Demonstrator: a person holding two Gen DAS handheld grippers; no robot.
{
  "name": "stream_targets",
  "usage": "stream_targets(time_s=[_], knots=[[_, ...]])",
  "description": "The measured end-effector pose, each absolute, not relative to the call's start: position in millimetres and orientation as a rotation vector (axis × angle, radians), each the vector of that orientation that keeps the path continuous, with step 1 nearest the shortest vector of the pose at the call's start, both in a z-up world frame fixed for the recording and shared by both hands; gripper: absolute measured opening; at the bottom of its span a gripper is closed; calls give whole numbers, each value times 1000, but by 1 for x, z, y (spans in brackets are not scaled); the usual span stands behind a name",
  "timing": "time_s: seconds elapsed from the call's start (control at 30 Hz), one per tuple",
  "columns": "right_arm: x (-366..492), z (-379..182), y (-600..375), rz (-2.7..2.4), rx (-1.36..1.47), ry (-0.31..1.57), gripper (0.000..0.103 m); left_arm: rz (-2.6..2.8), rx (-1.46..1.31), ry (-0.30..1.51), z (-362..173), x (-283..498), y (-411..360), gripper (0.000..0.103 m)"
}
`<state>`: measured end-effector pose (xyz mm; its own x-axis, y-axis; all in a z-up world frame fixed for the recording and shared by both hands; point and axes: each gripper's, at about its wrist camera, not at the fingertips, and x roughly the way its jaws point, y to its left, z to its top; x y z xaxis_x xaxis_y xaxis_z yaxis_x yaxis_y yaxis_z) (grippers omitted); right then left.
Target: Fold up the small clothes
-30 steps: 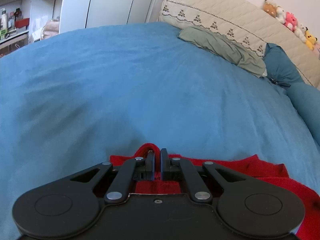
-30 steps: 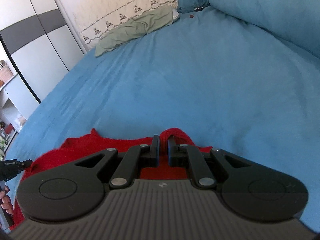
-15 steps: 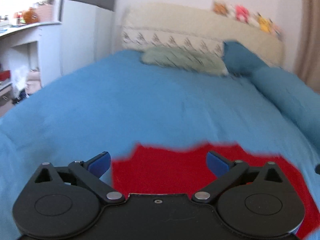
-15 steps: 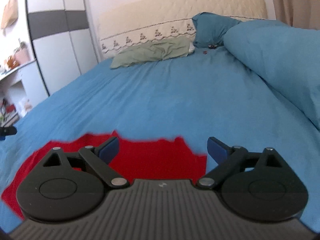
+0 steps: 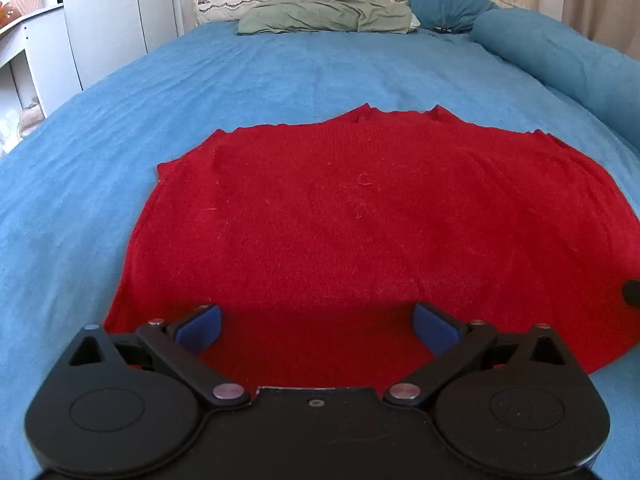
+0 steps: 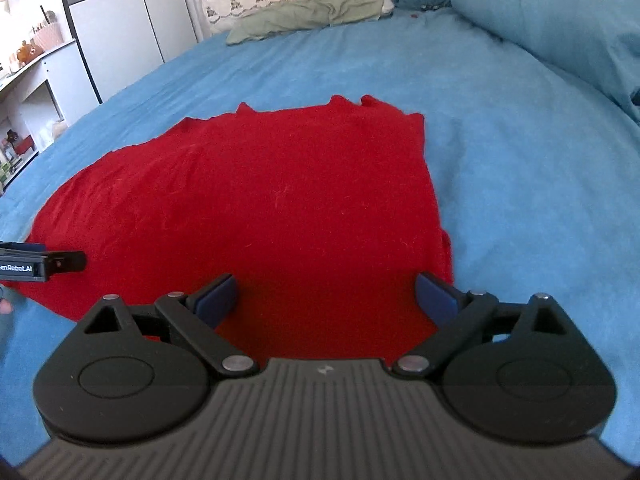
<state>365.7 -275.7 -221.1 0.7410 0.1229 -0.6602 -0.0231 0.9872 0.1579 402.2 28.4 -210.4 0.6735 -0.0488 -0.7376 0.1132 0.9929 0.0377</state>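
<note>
One red garment [image 5: 360, 220] lies on one blue bedspread [image 5: 280, 76]. Two grippers are present: the left gripper [image 5: 316, 328] and the right gripper [image 6: 326, 300], each with two blue pads. At the head of the bed there are one green pillow [image 5: 324, 20], one blue pillow [image 5: 444, 0] and one long blue bolster [image 5: 560, 60].

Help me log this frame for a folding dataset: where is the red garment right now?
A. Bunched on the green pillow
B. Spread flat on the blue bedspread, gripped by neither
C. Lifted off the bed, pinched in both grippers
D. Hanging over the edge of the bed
B: the red garment lies flat on the blue bedspread, with the fingers of the left gripper and the right gripper spread wide and nothing clamped between them.
</note>
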Motion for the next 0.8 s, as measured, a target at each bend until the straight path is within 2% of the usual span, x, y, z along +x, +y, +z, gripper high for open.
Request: stream_targets(time_s=[0.1, 0.23, 0.33, 0.47, 0.6, 0.8], knots=[[361, -216, -274, 93, 126, 716, 103, -89, 92, 797, -193, 396, 20, 103], [338, -182, -271, 66, 130, 688, 103, -137, 104, 724, -165, 375, 3, 103], [308, -170, -274, 56, 224, 684, 103, -188, 80, 721, -158, 369, -14, 103], [293, -185, -274, -57, 324, 706, 103, -223, 45, 761, -159, 372, -30, 103], [290, -208, -286, -81, 497, 668, 103, -227, 50, 756, -159, 372, -35, 103], [298, -221, -295, -115, 588, 561, 103, -215, 40, 779, -163, 381, -30, 103]])
